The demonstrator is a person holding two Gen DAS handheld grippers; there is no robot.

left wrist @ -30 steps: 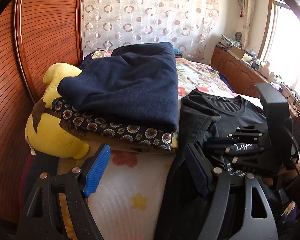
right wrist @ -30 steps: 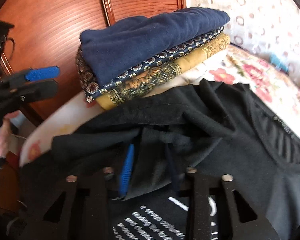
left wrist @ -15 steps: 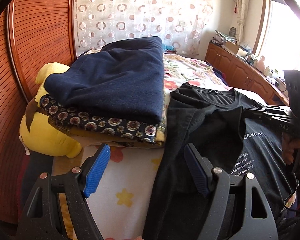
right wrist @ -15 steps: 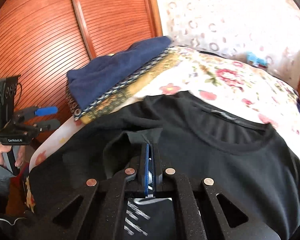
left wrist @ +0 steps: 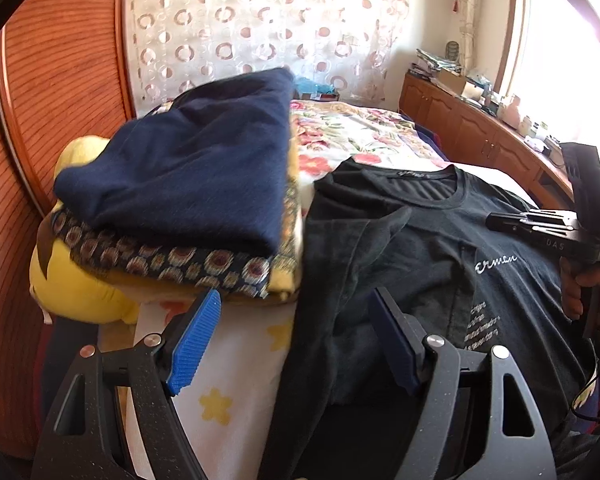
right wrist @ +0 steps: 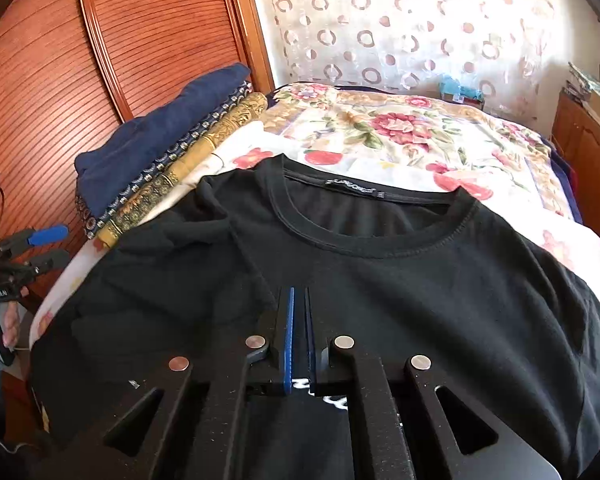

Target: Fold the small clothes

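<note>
In the left wrist view, the left claw [left wrist: 296,344] is seen spread wide and empty above the bed [left wrist: 240,364], beside the left edge of the black T-shirt [left wrist: 420,264]. The shirt lies front up on the floral bedspread, its left sleeve already turned inward. White script reading "Erwen" or similar is printed on the chest; the smaller lines below cannot be read. A stack of folded clothes [left wrist: 188,200] is piled just beside it.

In the right wrist view, the right claw [right wrist: 299,320] is closed, with no cloth seen between its pads, over the shirt's chest. A neck label [right wrist: 350,191] is visible but illegible. The sleeve fold is judged done on one side; next, the opposite sleeve needs to be gripped and folded in.
</note>
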